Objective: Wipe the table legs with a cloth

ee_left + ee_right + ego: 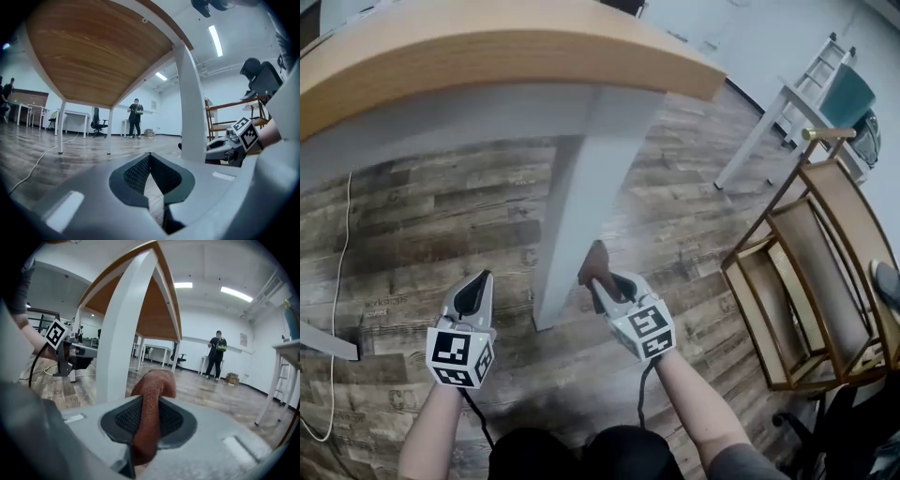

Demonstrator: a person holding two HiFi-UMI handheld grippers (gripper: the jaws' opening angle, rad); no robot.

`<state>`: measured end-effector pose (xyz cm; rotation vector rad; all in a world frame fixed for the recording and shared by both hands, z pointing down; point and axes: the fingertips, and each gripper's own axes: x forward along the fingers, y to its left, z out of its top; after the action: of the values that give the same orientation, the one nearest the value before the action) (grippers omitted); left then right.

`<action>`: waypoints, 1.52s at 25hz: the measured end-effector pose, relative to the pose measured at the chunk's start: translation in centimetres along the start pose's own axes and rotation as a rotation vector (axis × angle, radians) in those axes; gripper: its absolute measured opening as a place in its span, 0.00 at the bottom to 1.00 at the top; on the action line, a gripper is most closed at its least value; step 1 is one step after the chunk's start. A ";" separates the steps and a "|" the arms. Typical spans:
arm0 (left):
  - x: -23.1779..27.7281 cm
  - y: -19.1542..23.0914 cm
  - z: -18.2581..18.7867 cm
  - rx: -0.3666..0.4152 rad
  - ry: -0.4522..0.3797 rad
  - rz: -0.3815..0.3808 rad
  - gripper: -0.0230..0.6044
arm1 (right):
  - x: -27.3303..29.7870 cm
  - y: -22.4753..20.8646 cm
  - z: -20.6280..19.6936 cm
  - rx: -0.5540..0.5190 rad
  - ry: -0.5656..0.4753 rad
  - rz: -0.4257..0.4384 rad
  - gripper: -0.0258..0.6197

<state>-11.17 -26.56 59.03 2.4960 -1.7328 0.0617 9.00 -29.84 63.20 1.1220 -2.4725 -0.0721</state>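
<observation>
The right gripper (pixel 596 284), squeezing the brown cloth (pixel 596 263) beside the white table leg (pixel 577 216), should press and rub next, I think; the left gripper (pixel 474 289) is closed and empty.

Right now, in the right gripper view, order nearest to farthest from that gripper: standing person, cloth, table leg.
1. Brown cloth, clamped in its jaws.
2. White table leg, just ahead, left.
3. Standing person, far across the room, right.
</observation>
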 end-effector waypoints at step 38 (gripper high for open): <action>1.7 -4.2 6.2 0.062 -0.015 -0.074 0.07 | -2.5 0.8 20.7 -0.810 -0.358 0.120 0.14</action>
<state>-6.75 -27.38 52.80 2.6082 -1.6673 0.0931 1.65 -30.03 43.62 0.6306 -2.3873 -1.2032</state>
